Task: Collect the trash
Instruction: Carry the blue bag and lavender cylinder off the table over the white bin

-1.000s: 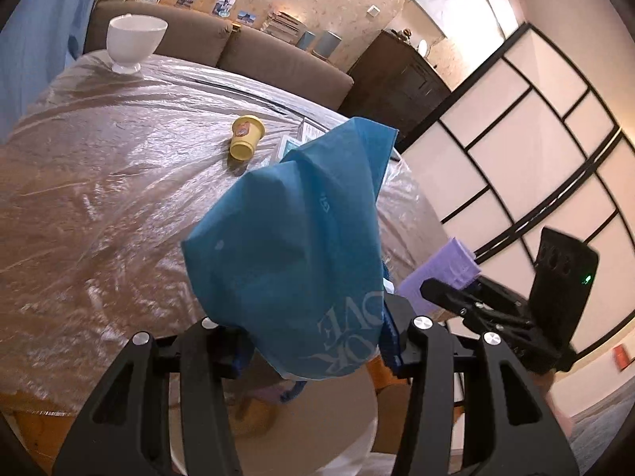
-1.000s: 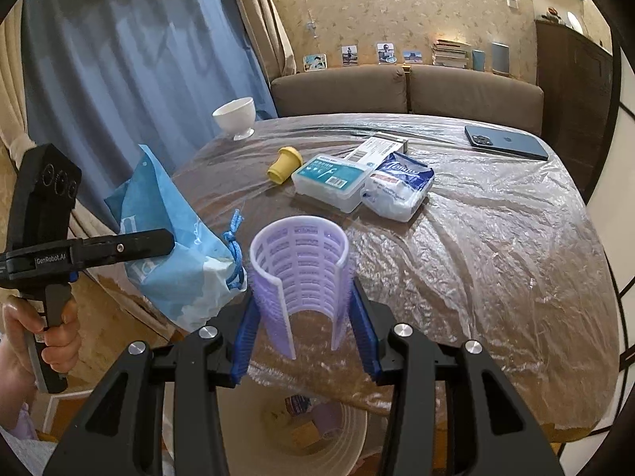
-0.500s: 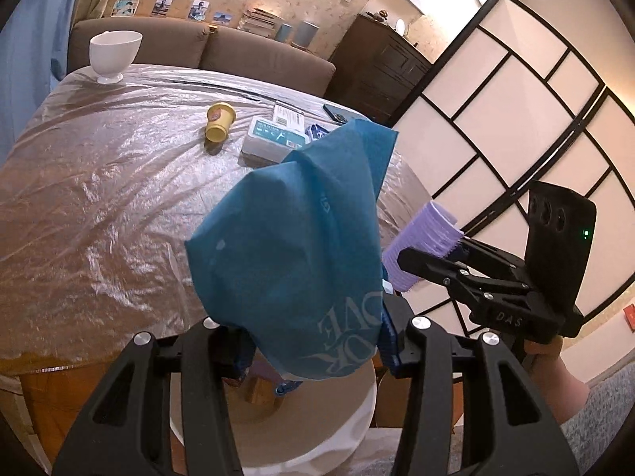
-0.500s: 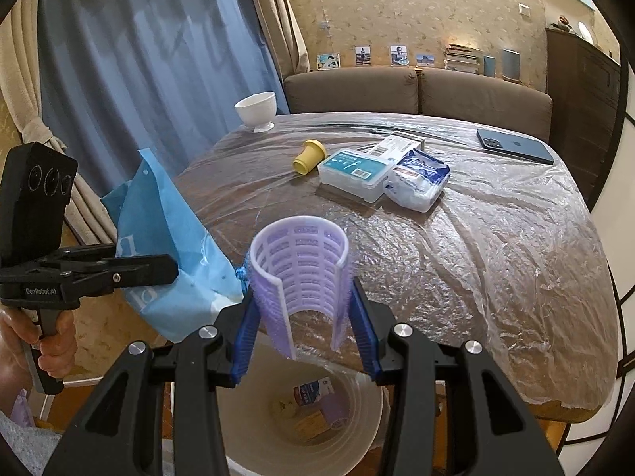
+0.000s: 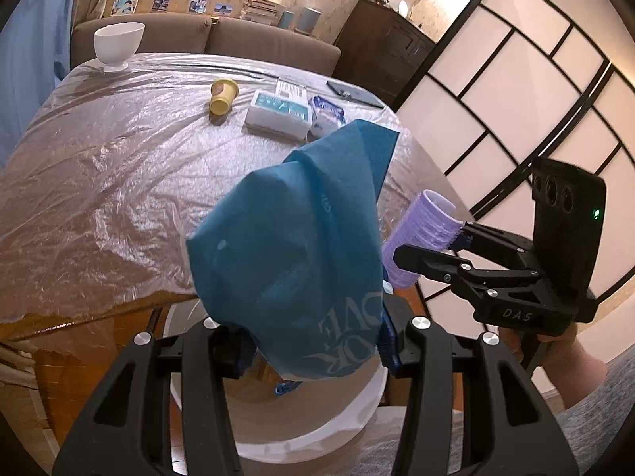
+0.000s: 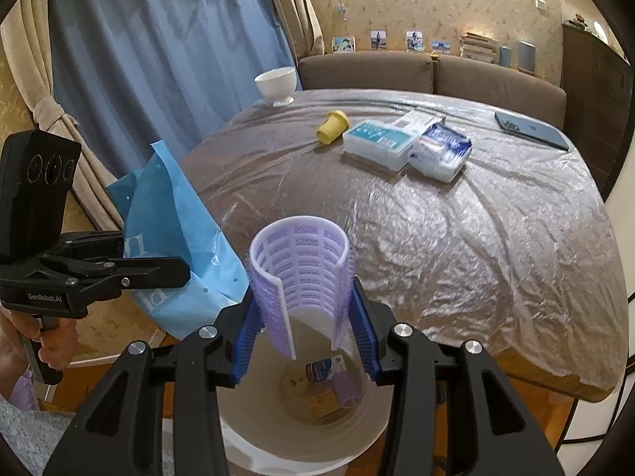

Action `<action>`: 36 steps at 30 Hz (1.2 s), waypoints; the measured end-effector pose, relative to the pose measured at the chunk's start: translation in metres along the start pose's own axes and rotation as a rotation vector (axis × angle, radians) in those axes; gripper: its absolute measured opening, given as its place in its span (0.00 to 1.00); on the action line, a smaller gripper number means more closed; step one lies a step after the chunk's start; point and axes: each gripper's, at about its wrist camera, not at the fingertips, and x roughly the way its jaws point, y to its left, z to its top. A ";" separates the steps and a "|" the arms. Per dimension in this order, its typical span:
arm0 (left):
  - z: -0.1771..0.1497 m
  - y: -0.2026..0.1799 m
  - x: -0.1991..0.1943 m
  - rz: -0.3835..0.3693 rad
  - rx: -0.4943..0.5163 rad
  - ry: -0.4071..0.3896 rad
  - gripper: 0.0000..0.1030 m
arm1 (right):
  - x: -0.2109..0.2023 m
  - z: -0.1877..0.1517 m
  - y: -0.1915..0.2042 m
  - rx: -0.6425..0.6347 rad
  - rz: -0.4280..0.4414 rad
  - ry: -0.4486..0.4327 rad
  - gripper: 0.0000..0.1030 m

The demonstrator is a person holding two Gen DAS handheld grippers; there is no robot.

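**Two pieces of trash held over the bin**

Plastic sheeting covers the table (image 6: pixel 456 238) beside a brown sofa. At the near edge, the left gripper (image 5: pixel 313 341) is clamped on a blue bag (image 5: pixel 293 261); the right gripper (image 6: pixel 305 317) is closed on a purple hair roller (image 6: pixel 301 269). Both hang above the white bin (image 6: pixel 301 428), which already holds scraps.

Risks, as I judge them: the floppy bag could catch on the rim and drape outside, and the roller, held near the bin's table side, might bounce off the edge if let go off-centre.

Readable writing: "GenRobot.AI" and "DAS" on the gripper bodies; mirrored letters, roughly "OVE", on the bag.
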 end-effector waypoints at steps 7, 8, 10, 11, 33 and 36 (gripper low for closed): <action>-0.011 -0.007 0.004 0.045 0.041 0.023 0.48 | 0.005 -0.009 0.002 -0.005 0.008 0.031 0.42; -0.013 -0.008 0.004 0.051 0.048 0.029 0.48 | 0.006 -0.011 0.003 -0.005 0.010 0.036 0.42; -0.016 -0.010 0.006 0.066 0.062 0.037 0.48 | 0.008 -0.014 0.003 -0.006 0.010 0.047 0.42; -0.018 -0.010 0.007 0.073 0.068 0.044 0.48 | 0.008 -0.015 0.002 -0.006 0.009 0.051 0.42; -0.052 -0.003 0.038 0.134 0.085 0.153 0.48 | 0.036 -0.050 -0.003 0.006 -0.002 0.162 0.41; -0.055 0.001 0.043 0.143 0.082 0.165 0.48 | 0.039 -0.053 -0.003 0.006 -0.004 0.173 0.41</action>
